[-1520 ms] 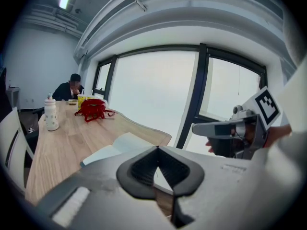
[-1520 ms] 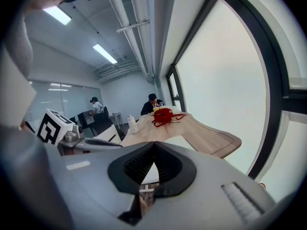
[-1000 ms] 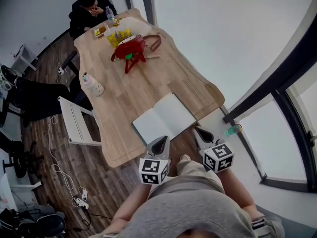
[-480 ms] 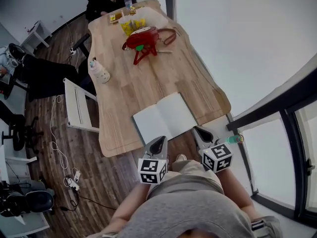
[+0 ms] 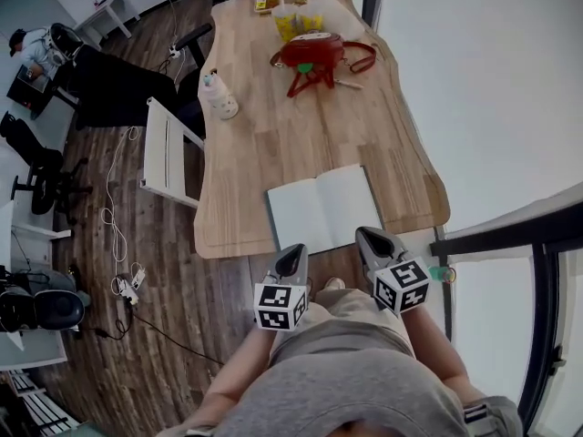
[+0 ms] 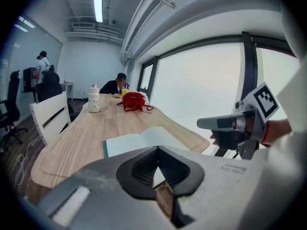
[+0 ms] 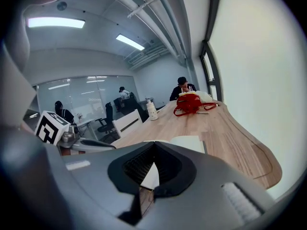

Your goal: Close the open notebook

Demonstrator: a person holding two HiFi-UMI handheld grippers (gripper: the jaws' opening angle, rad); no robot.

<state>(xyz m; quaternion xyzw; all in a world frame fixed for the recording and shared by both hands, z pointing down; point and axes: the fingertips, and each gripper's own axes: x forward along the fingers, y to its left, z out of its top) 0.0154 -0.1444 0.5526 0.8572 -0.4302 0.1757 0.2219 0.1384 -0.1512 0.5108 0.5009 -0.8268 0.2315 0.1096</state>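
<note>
The open notebook [image 5: 323,208] lies flat by the table's [image 5: 273,126] near edge, at 12 o'clock from the left tool [image 5: 291,255] and right tool [image 5: 366,238], both empty with jaws together. A nudge from closed tips could skid it along the table instead of folding it.

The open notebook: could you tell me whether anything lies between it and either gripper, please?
Nothing visible does. The open notebook lies bare at the near edge of the table, and the left gripper and right gripper hover just short of it.
</note>
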